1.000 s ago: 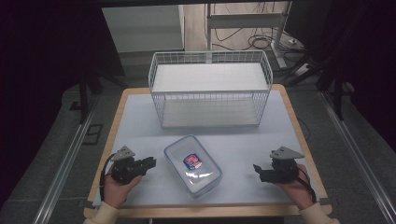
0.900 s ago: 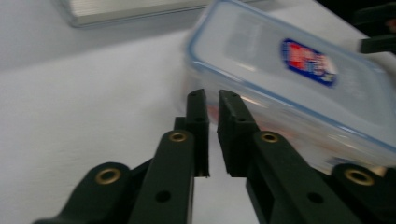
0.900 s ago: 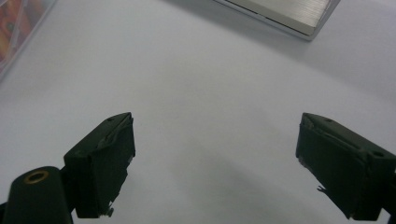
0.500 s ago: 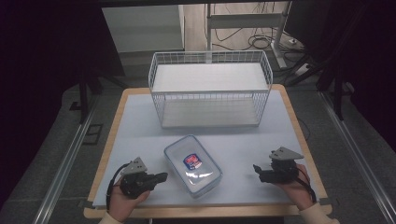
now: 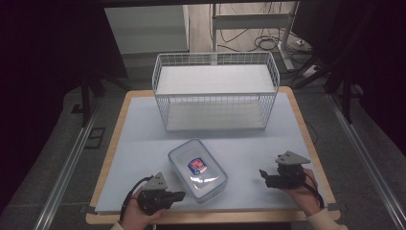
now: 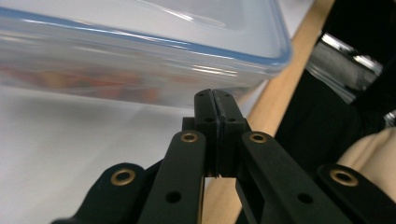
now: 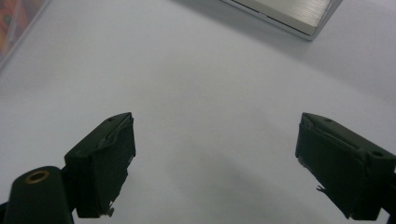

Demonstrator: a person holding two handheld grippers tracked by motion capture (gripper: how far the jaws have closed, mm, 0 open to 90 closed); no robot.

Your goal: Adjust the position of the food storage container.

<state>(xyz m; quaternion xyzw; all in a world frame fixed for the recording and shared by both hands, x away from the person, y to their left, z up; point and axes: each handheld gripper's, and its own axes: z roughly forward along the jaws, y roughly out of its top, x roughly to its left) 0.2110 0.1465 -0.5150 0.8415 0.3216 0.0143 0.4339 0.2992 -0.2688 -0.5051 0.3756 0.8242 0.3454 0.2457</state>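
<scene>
Where white sheet covers the wooden table (image 5: 111, 143), lies a clear plastic box (image 5: 197, 168), rounded, blue-rimmed, labelled lid, low centre of frame, long axis running upper left to lower right. Left gripper (image 5: 178, 195) pressed shut on nothing, tips just beside the box's near corner. Right gripper (image 5: 263, 174) spread wide, lower right. White wire basket (image 5: 215, 91) behind.

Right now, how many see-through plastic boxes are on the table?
1. The plastic box lies near the front edge of the table, between the two grippers and in front of the white wire basket.
</scene>
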